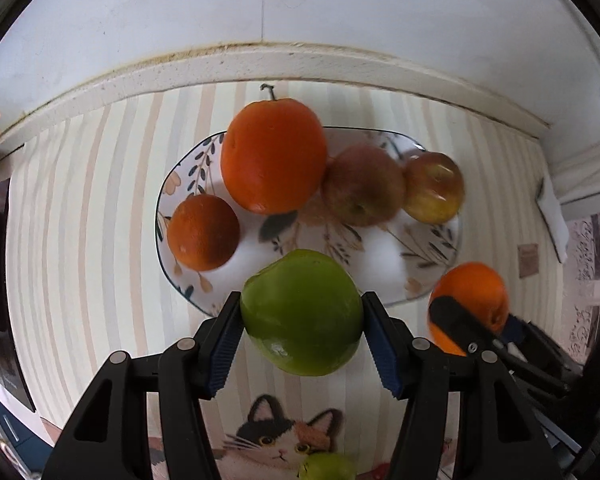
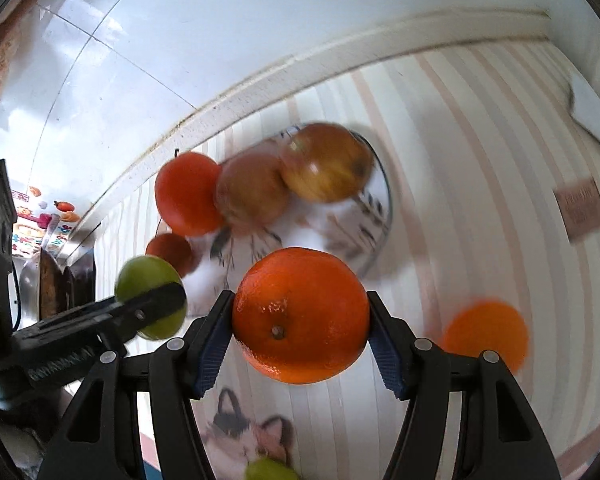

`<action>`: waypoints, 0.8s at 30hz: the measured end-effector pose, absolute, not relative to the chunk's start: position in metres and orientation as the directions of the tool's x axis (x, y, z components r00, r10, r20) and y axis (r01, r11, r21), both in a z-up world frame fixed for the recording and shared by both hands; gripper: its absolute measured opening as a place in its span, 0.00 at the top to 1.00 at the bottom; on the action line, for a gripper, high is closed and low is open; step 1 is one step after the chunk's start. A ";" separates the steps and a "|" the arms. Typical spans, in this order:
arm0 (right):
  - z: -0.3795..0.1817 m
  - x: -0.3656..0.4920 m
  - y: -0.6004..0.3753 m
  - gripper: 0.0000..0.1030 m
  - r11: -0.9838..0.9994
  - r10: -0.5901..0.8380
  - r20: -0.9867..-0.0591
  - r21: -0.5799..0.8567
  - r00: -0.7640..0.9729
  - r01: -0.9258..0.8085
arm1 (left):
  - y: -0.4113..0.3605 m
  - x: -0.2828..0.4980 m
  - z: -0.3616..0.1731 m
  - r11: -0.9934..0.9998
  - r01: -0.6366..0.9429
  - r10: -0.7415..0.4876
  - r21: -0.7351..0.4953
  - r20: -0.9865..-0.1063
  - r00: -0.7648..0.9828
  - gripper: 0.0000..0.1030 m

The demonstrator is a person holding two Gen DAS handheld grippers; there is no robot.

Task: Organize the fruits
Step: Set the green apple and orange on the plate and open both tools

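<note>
We see a white tiled wall [image 1: 300, 8] ahead of the tongs, above the tabletop's striped cloth [image 1: 100, 220]; a cat picture [image 1: 284, 440] lies below them.

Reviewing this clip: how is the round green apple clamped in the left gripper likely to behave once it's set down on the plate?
The round green apple looks glossy and smooth, so it may slip between the left gripper pads. Being round, it would probably roll on the shallow floral ceramic plate, likely nudging the small orange nearby. It looks firm.
</note>
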State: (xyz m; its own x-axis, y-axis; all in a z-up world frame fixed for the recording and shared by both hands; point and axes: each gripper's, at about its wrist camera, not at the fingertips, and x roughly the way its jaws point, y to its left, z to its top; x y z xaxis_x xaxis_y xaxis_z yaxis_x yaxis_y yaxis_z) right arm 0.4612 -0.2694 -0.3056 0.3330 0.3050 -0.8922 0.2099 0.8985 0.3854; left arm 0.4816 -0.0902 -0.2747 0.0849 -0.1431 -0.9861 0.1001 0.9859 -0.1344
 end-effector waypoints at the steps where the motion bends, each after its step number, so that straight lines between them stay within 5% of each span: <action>1: -0.309 0.469 -0.267 0.36 0.906 0.294 -0.897 0.371 0.331 0.203 | -0.089 0.485 -0.278 0.986 0.096 -0.142 -0.135 -0.987 0.078 0.46; 24: -0.339 0.507 -0.277 0.29 0.948 0.212 -0.934 0.269 0.288 0.172 | -0.076 0.499 -0.330 0.994 0.005 -0.106 -0.106 -0.993 -0.057 0.45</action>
State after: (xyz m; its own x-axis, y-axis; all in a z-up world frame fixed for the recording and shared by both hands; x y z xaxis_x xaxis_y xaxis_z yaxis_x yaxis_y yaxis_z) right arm 0.5070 -0.2772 -0.3389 0.2883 0.2123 -0.9337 0.1716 0.9479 0.2686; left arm 0.4994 -0.0765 -0.3298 -0.0567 -0.1060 -0.9928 0.0048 0.9943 -0.1064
